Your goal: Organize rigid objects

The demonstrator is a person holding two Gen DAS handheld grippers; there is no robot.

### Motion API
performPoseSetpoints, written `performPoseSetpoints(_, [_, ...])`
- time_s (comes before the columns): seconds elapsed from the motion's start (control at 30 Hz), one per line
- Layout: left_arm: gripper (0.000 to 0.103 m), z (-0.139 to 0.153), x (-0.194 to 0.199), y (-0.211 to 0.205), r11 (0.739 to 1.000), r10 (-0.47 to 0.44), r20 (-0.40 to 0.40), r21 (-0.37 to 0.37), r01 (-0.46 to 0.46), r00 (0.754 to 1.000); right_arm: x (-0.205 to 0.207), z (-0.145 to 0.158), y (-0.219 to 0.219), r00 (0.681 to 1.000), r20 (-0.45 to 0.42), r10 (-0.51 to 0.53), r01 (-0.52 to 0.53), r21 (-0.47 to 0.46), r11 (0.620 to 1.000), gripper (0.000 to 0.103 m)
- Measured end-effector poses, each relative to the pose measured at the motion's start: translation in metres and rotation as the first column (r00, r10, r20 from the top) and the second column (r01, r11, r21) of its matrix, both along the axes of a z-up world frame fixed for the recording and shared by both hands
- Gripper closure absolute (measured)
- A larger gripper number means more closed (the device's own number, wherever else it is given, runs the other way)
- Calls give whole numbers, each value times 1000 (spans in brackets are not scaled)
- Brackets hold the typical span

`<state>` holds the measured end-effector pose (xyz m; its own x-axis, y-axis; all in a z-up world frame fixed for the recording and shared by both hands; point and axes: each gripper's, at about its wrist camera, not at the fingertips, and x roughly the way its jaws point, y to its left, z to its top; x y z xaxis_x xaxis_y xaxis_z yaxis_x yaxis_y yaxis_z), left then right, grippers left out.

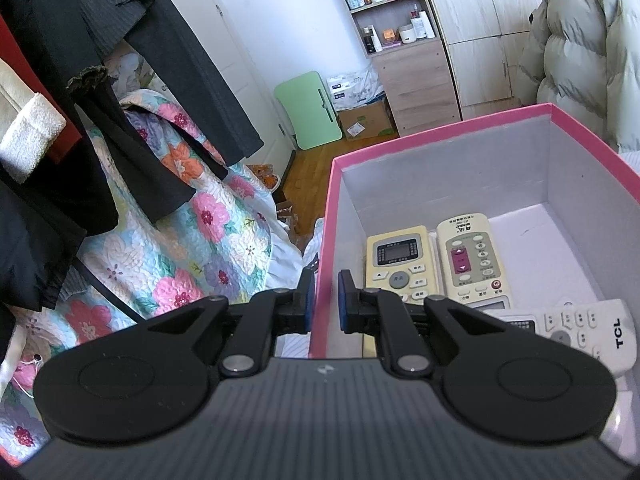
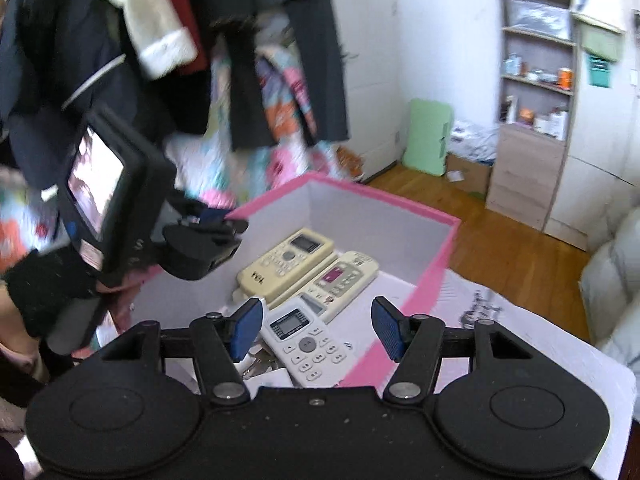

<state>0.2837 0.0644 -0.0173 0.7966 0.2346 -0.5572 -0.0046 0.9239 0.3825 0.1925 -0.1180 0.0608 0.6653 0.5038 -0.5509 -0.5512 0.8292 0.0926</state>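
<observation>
A pink box [image 1: 332,216] with a white inside holds three remote controls: a cream one [image 1: 400,264], a white one with a pink button [image 1: 472,260], and a white TCL one [image 1: 580,332]. My left gripper [image 1: 326,300] is shut on the box's left wall, one pad on each side. In the right wrist view the box [image 2: 436,256] holds the cream remote [image 2: 286,256], the pink-button remote [image 2: 340,280] and the white remote [image 2: 308,344]. My right gripper [image 2: 316,328] is open and empty, just above the white remote. The left gripper [image 2: 224,220] grips the box's rim.
A floral quilt [image 1: 176,248] lies to the left, with dark clothes [image 1: 132,60] hanging above it. The box stands on a white surface [image 2: 520,344]. A wooden shelf unit [image 1: 400,40], a green folding board [image 1: 308,108] and a puffy jacket [image 1: 580,52] stand beyond.
</observation>
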Motion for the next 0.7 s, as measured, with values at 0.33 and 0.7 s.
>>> performPoseSetpoints(0.33, [92, 2, 1, 5, 1000, 8, 4, -15, -8, 1000, -21, -3, -27, 992, -1, -129, 128, 169, 977, 36])
performPoseSetpoints(0.7, [87, 40, -25, 23, 985, 73, 67, -164, -61, 995, -53, 9, -37, 992, 59, -111, 99, 177, 979, 36])
